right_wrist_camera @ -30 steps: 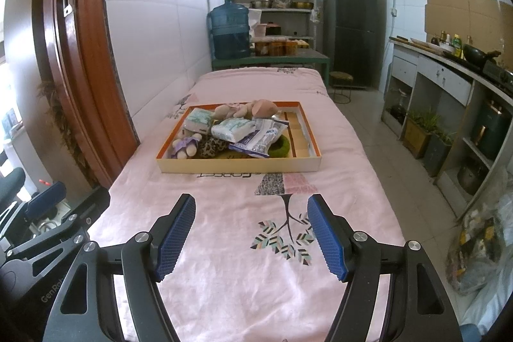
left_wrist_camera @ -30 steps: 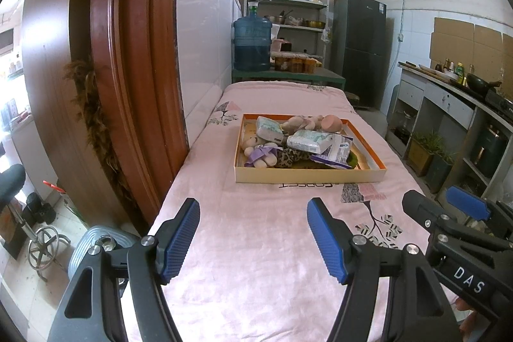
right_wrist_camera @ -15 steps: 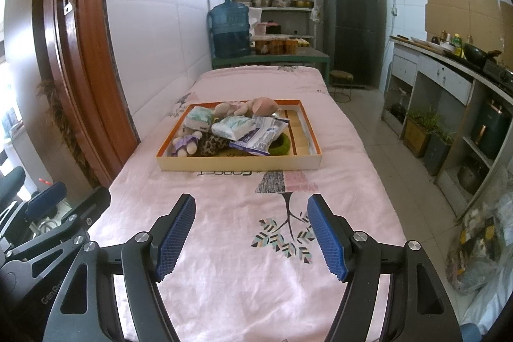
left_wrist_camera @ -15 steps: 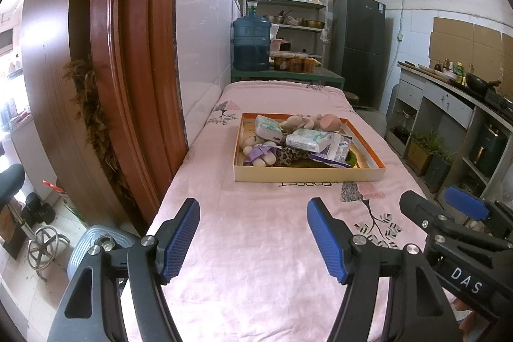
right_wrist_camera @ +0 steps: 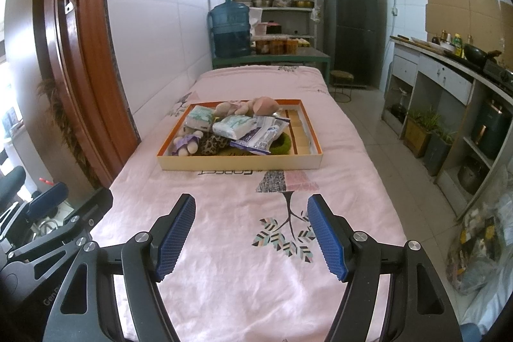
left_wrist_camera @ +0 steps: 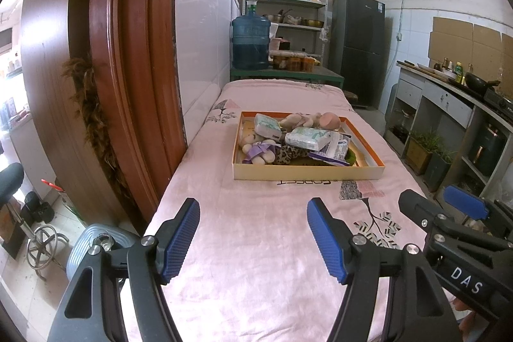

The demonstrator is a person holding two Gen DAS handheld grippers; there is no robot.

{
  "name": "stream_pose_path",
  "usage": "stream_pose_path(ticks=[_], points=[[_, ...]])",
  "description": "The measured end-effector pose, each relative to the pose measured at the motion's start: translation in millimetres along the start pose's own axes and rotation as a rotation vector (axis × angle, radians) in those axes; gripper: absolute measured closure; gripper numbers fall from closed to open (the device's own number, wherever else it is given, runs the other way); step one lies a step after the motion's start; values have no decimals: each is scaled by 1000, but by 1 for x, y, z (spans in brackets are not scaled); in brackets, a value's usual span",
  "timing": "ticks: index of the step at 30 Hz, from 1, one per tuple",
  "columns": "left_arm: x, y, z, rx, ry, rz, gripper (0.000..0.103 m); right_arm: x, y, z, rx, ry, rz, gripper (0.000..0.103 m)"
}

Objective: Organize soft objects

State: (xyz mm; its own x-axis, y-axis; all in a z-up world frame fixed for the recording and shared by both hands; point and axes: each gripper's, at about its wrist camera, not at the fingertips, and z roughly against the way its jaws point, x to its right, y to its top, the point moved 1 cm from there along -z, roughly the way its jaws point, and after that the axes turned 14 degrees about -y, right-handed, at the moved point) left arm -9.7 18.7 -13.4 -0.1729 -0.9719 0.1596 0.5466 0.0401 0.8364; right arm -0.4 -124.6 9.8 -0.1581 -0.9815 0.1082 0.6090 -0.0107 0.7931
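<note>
Both grippers have crept a little closer to the box since a second ago, and nothing in the box has moved. Nearest, the left gripper point(left_wrist_camera: 253, 233) hangs over the pink sheet point(left_wrist_camera: 256, 278) with its blue fingers wide apart and nothing between them. The right gripper point(right_wrist_camera: 251, 229) is just the same, wide apart and holding nothing, above a tree picture point(right_wrist_camera: 288, 226) printed on the sheet. Farther on, a flat orange-edged box point(right_wrist_camera: 240, 164) sits on the bed. The soft things are piled inside it: a small teddy in purple point(right_wrist_camera: 187, 141) at the near left, a spotted cloth thing point(right_wrist_camera: 214, 145) beside it, white tissue packs point(right_wrist_camera: 235, 125) on top, and a pink plush toy point(right_wrist_camera: 256, 106) at the back. Behind the bed stands a big blue water jug point(right_wrist_camera: 231, 29).
</note>
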Motion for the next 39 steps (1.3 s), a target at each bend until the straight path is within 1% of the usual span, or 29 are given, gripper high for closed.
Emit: stream_pose_path(ticks=[39], points=[[0, 0, -1, -2, -3, 1, 34, -5, -4, 0, 1, 2, 3, 29]])
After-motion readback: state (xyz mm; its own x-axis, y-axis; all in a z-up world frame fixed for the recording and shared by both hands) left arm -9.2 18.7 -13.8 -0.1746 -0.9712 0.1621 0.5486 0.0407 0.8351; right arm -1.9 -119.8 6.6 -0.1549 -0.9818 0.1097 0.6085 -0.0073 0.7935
